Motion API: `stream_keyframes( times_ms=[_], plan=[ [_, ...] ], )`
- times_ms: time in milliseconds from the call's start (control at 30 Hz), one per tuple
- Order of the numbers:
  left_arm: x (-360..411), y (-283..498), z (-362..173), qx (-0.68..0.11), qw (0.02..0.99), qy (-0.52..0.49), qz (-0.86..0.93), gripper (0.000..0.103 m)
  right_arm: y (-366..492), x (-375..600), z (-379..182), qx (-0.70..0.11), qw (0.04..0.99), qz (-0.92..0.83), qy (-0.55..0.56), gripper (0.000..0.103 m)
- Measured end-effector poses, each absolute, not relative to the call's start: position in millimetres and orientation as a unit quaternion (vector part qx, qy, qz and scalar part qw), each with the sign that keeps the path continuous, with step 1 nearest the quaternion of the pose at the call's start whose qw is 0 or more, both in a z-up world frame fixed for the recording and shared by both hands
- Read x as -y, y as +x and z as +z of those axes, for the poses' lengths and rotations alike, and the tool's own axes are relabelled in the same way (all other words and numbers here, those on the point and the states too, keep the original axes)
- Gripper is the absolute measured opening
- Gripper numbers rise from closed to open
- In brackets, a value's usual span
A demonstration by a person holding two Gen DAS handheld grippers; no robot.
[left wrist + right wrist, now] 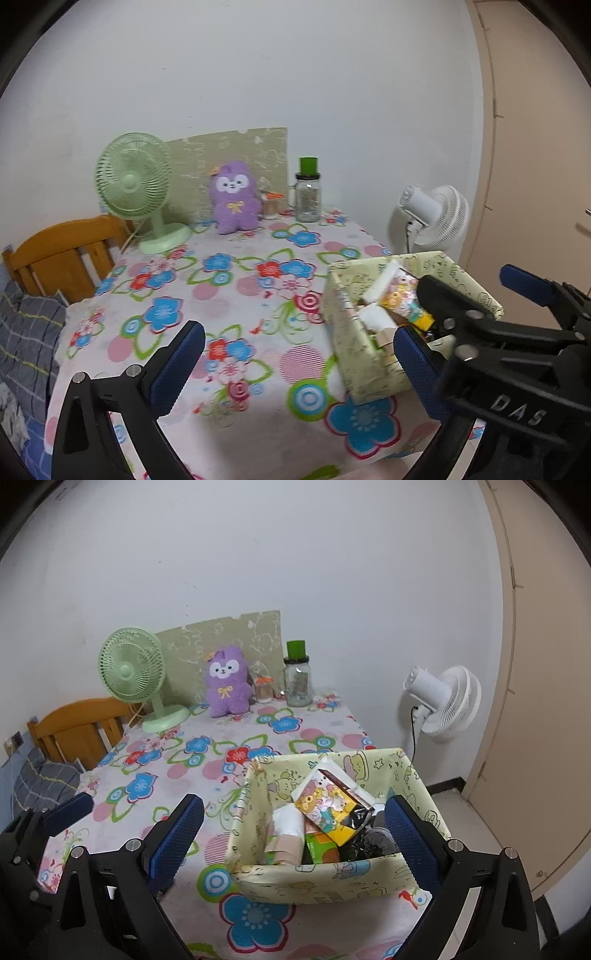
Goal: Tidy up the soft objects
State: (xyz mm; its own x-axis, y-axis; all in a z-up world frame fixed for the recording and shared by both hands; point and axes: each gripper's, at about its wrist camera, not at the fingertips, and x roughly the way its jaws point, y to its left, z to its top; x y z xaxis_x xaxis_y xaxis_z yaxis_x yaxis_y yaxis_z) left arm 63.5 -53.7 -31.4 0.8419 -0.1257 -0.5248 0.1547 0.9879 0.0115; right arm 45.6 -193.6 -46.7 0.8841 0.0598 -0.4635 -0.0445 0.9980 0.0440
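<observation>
Plush toy (226,682) sits upright against the wall, well beyond the storage box (325,882) on the counter (177,760). Left tongs (299,363) and right tongs (295,840) both gape empty, apparently ready to reach.

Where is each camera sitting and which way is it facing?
Left wrist: on the left gripper, jaws open, facing across the flowered table to the wall; the right gripper shows at its right, over the box.
Right wrist: on the right gripper, jaws open, facing the same way, looking into the box; the left gripper shows at its left.
Shared: purple plush, green fan, jar, white fan.
</observation>
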Motion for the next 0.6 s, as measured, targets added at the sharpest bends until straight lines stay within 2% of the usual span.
stream_keyframes(
  times_ms=[600],
  plan=[
    [-21, 25, -19, -0.238, 0.971, -0.008, 0.014, 0.103, 17, 175, -29, -0.190, 0.981, 0.040, 0.013, 0.100]
  ],
)
